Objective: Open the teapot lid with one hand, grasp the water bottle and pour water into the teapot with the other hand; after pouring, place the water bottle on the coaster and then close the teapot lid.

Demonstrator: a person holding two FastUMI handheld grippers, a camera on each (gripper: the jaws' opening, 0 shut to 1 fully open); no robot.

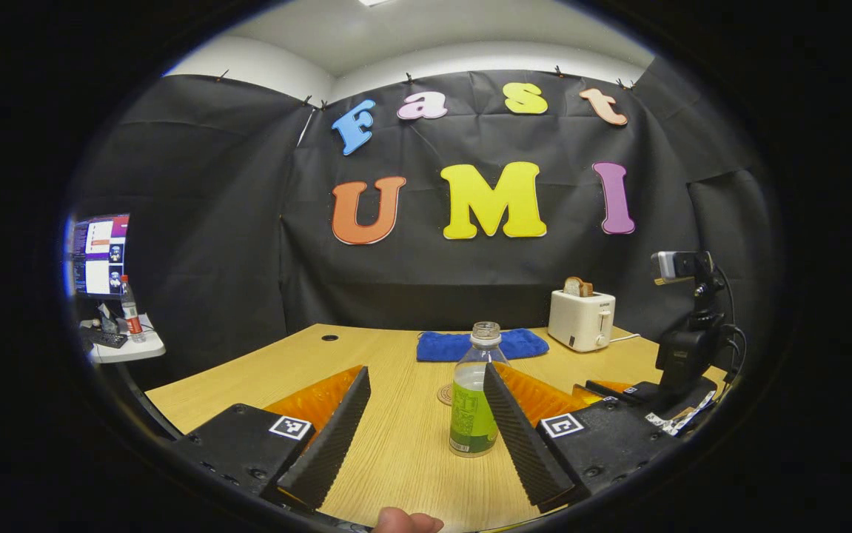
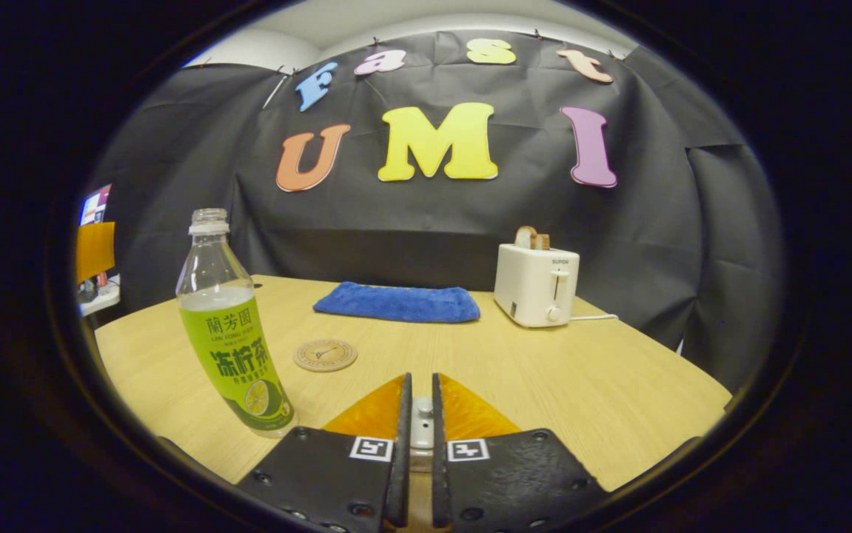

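Left fingers (image 1: 426, 385) wide apart, right fingers (image 2: 418, 444) nearly together.

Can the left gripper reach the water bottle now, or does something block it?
Probably yes. The left gripper is open, and the water bottle stands upright on the table against one finger, with nothing between.

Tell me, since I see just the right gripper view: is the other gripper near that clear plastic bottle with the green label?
Observer: The left gripper is open; the clear green-labelled bottle stands close by one finger, ungripped.
Operator: Anything right of the white toaster?
Observer: A black camera on a stand, at the edge of the wooden table.
Operator: And off to the left?
Observer: A small red-labelled bottle on a white side table.
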